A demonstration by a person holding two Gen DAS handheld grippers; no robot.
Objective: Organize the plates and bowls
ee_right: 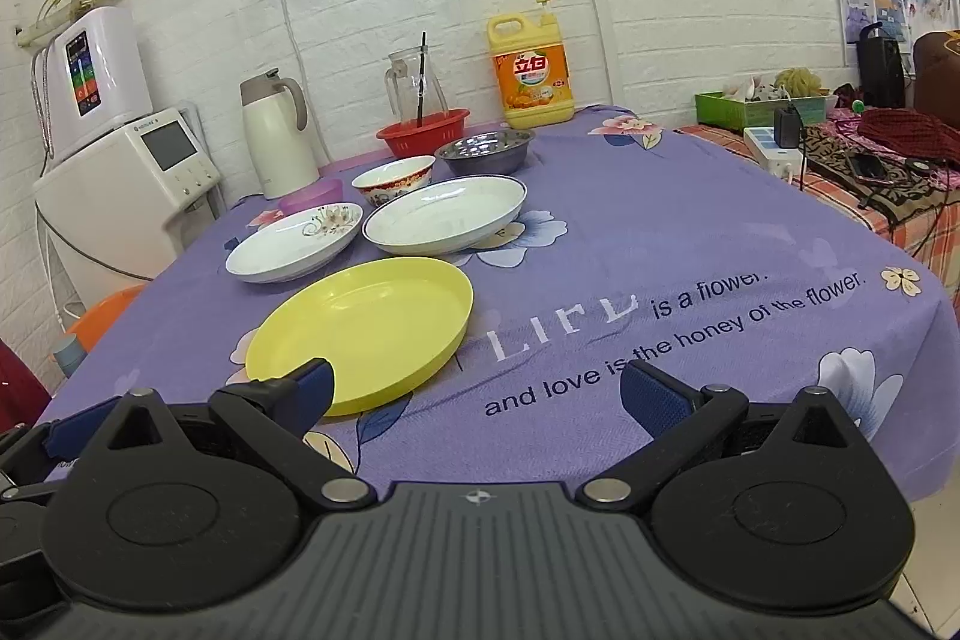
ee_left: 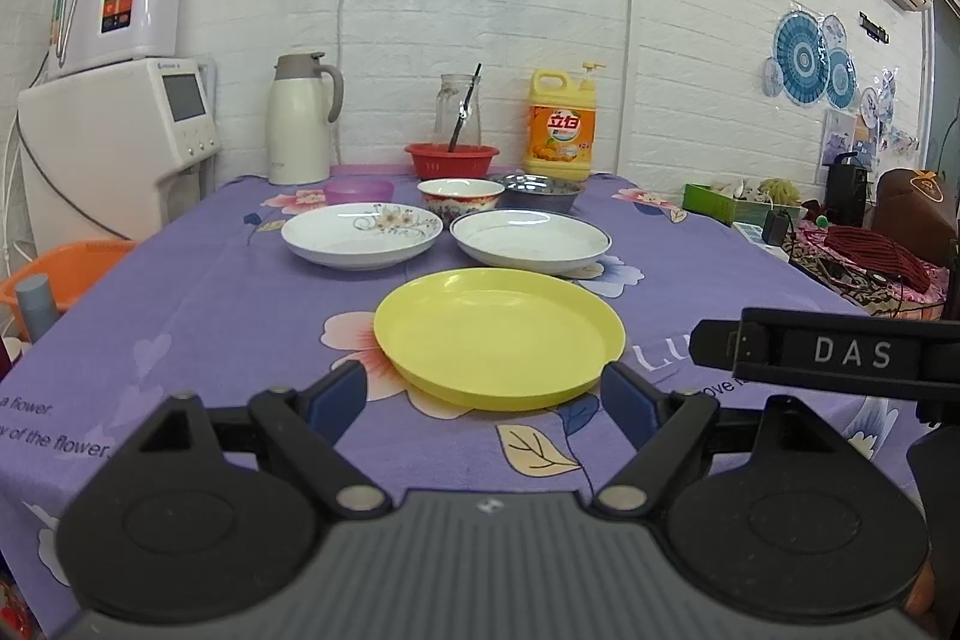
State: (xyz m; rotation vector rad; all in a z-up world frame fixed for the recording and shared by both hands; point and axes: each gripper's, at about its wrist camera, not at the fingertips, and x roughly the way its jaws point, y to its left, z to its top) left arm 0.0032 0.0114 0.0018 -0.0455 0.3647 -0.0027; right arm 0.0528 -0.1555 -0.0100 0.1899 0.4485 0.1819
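Observation:
A yellow plate [ee_left: 499,335] lies on the purple tablecloth just ahead of my open, empty left gripper [ee_left: 483,400]; it also shows in the right wrist view [ee_right: 366,331]. Behind it sit a floral white plate [ee_left: 361,235] [ee_right: 295,241] and a plain white plate [ee_left: 530,239] [ee_right: 444,214]. Further back stand a patterned bowl [ee_left: 461,199] [ee_right: 394,179], a steel bowl [ee_left: 543,193] [ee_right: 486,151] and a small purple bowl [ee_left: 359,190] [ee_right: 312,196]. My right gripper [ee_right: 477,391] is open and empty, right of the yellow plate.
A red basket [ee_left: 451,159] with a glass jug, a white thermos [ee_left: 297,118] and a yellow detergent bottle [ee_left: 561,124] stand along the wall. A water dispenser [ee_left: 114,148] is left of the table. A cluttered side table [ee_right: 840,148] is at the right.

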